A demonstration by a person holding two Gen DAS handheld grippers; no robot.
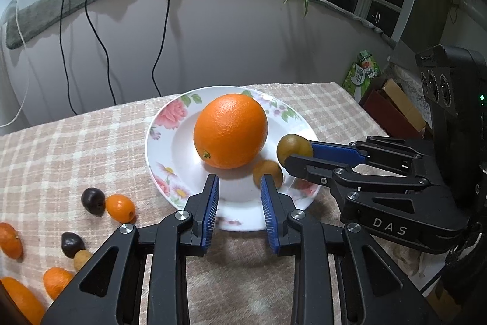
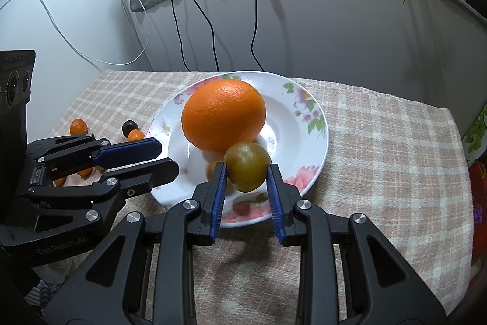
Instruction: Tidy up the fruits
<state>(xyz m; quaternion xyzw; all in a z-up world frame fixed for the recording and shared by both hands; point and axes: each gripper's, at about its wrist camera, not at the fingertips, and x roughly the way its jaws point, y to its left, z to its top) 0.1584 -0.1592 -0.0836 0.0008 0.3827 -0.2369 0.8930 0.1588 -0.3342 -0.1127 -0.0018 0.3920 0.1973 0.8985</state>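
Left wrist view: a white glazed ceramic plate [image 1: 182, 160] with pink flowers printed round its rim sits on the worktop, which is covered by a beige-and-cream checked woven cloth [image 1: 91, 142]. On the plate lies 1 large round orange [image 1: 230, 130], with bright dimpled peel and its green stem nub turned toward 7 o'clock. The left gripper [image 1: 239, 181], black plastic with ribbed blue pads, stands over the plate's 6 o'clock rim with its jaws apart and nothing between them. A small brownish-green fruit [image 1: 268, 171], blurred, sits on the plate just behind the tip of its right finger. From 3 o'clock the right gripper [image 1: 293, 156] reaches in with a smooth, round olive-green fruit [image 1: 290, 145] at its fingertips. Off the plate at 8 o'clock lie a glossy dark oval fruit [image 1: 93, 201] and a small orange oval fruit [image 1: 120, 206], touching each other, with more small fruits toward the frame's lower left corner.

Right wrist view: the olive-green fruit sits between the right gripper's 2 blue pads, both touching its sides, above the plate's 6 o'clock part and just in front of the large round orange. The left gripper enters from 9 o'clock, its jaws parted and empty.
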